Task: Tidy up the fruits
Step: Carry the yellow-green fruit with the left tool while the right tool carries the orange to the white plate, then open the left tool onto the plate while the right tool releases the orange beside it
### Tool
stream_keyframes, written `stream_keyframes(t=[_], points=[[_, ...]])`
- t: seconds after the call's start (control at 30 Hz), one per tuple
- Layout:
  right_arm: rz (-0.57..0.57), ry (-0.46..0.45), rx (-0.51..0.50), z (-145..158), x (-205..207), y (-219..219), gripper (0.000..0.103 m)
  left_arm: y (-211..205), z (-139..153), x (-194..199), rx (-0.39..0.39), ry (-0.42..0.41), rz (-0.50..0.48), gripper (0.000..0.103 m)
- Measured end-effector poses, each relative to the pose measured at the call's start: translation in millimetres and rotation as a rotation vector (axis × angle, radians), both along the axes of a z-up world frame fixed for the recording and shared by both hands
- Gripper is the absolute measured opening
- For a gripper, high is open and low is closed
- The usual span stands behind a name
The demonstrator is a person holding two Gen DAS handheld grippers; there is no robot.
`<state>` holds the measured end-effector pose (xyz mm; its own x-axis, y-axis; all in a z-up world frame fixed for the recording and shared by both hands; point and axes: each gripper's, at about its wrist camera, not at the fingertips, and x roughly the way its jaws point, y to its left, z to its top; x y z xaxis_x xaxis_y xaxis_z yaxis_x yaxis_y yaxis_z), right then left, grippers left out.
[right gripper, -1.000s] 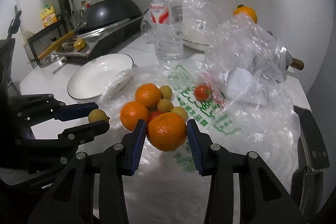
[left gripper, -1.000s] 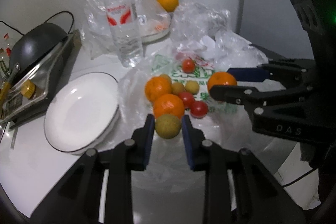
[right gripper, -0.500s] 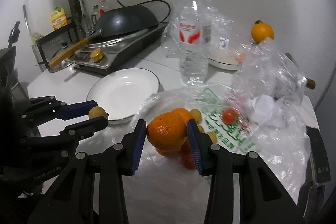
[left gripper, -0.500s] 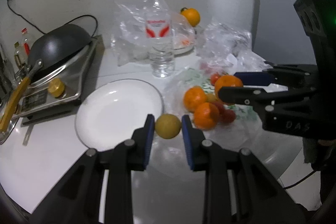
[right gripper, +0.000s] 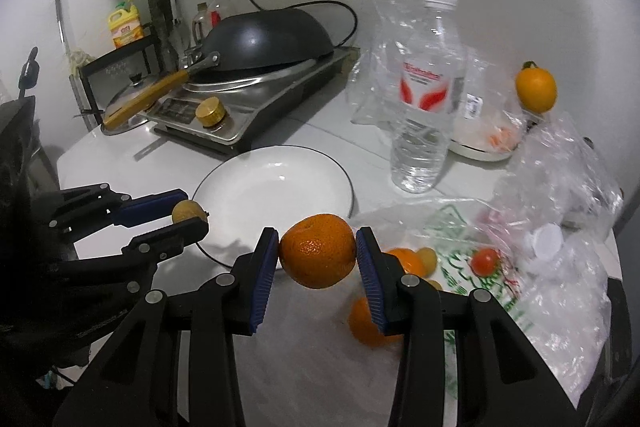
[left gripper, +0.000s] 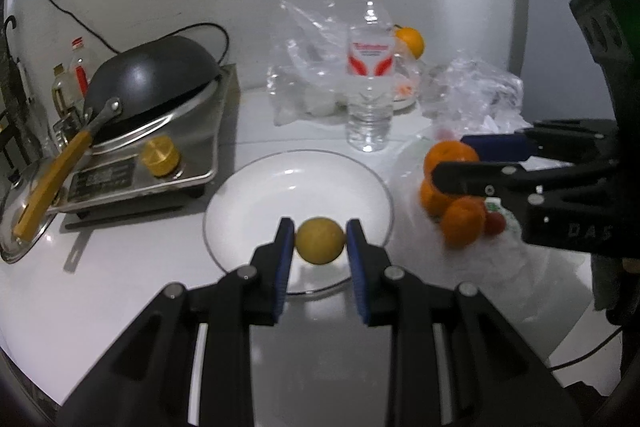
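Note:
My left gripper point(left gripper: 320, 241) is shut on a small yellow-green fruit point(left gripper: 320, 241) and hangs over the near rim of the white plate point(left gripper: 260, 203). In the right wrist view that same gripper point(right gripper: 191, 217) shows at the left with the small fruit point(right gripper: 186, 211). My right gripper point(right gripper: 317, 251) is shut on an orange point(right gripper: 317, 251), just right of the plate point(right gripper: 248, 195), above the plastic bag point(right gripper: 460, 259). More oranges point(left gripper: 462, 221), small yellow fruits point(right gripper: 427, 257) and red tomatoes point(right gripper: 485, 261) lie on the bag.
A water bottle point(left gripper: 370, 75) stands behind the plate. A black wok point(left gripper: 152, 75) sits on a steel cooker point(left gripper: 176, 155) at the left. Crumpled clear bags point(right gripper: 560, 195) and a dish with an orange fruit point(right gripper: 536, 89) lie at the back right.
Both grippers have swung left with their fruits, away from the pile on the bag. The small fruit now hangs over the plate; the orange has come up beside it.

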<state>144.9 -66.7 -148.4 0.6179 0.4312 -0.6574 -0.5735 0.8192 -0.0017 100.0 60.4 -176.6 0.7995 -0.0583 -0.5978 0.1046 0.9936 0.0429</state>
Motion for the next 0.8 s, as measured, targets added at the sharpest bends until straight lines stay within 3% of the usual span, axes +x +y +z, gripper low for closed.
stream_keyframes(t=[0.8], points=[[0.055, 0.05, -0.036, -20, 47, 64, 0.042, 52, -44, 57, 0.004, 0.075, 0.061, 0.027]])
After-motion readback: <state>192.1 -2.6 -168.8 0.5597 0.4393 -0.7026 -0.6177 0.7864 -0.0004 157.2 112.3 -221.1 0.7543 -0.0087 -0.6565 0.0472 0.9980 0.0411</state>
